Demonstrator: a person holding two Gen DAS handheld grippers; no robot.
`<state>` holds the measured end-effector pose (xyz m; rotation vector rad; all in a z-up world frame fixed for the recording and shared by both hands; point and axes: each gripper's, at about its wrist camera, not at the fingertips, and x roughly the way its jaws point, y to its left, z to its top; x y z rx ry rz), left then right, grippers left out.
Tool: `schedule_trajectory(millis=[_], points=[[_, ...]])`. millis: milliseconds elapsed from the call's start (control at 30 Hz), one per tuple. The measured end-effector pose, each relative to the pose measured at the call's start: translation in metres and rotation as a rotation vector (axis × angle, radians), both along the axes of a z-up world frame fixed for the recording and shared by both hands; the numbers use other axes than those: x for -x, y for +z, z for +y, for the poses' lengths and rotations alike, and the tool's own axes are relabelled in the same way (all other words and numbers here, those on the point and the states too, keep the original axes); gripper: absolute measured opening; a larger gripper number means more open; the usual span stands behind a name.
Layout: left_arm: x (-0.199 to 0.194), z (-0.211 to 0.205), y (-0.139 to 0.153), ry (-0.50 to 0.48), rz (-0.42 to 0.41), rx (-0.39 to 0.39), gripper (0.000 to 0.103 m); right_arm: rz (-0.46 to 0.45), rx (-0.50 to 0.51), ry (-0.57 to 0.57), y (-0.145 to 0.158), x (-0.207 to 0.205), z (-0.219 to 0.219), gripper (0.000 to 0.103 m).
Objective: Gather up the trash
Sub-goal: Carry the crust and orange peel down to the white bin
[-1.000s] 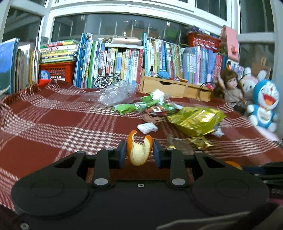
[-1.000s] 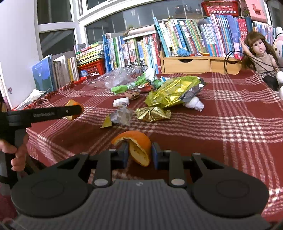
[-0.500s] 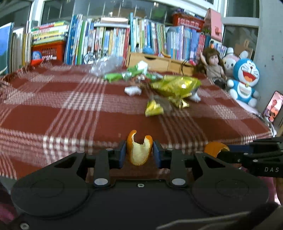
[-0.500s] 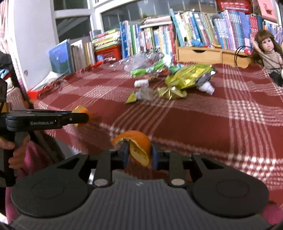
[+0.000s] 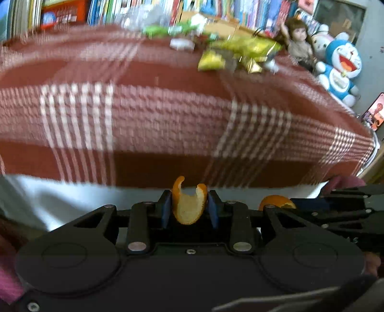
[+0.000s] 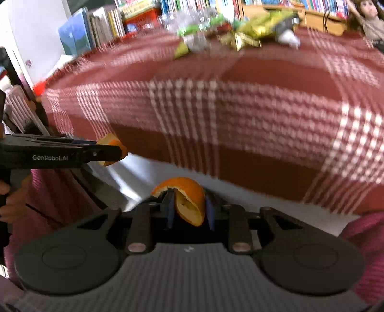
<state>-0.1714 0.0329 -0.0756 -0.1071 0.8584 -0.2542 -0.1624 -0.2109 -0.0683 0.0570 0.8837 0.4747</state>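
**A:** Where are the orange peels?

**B:** One in each tool. The left gripper (image 5: 189, 208) has its fingers (image 5: 166, 208) clamped on a curled orange peel (image 5: 188, 204), pale pith facing the camera, two prongs pointing up. The right gripper (image 6: 188, 208) has its fingers (image 6: 170, 208) pressed onto a second orange peel (image 6: 188, 200), rind arched over the top, the inside facing down and toward the lens.

**A:** How are the grippers held?

**B:** Both sit below the top of the counter (image 5: 168, 115), off its near edge, and point at the hanging front of the red plaid cloth (image 6: 240, 115). They are side by side: in the right wrist view the left tool reaches in from the left, level, with its peel at the tip; in the left wrist view the right tool comes in from the right the same way. A hand (image 6: 9, 201) grips the left tool's handle at the frame edge, next to a pink sleeve (image 6: 48, 192).

**A:** And the rest of the trash?

**B:** Well apart from the grippers, up on the counter at the far side: a yellow foil bag (image 5: 247, 46), a green wrapper (image 5: 156, 30), a clear plastic bag (image 5: 148, 12), all blurred. Behind them a row of books (image 5: 134, 7); at the right, a doll (image 5: 298, 40) and a blue plush toy (image 5: 340, 67).
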Motion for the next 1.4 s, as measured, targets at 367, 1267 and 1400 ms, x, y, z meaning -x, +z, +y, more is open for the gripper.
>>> schedule_trajectory(millis=[367, 1267, 1400], points=[[-0.005, -0.018, -0.042, -0.020, 0.138, -0.038, 0.032, 0.121, 0.023, 0.002, -0.038, 0.000, 0.006, 0.032], [-0.018, -0.019, -0.072, -0.004, 0.223, -0.074, 0.077, 0.196, 0.002, -0.030, -0.062, -0.009, 0.004, 0.065], [-0.016, -0.018, -0.066, 0.000, 0.208, -0.075, 0.078, 0.186, 0.004, -0.035, -0.059, -0.010, 0.003, 0.069]])
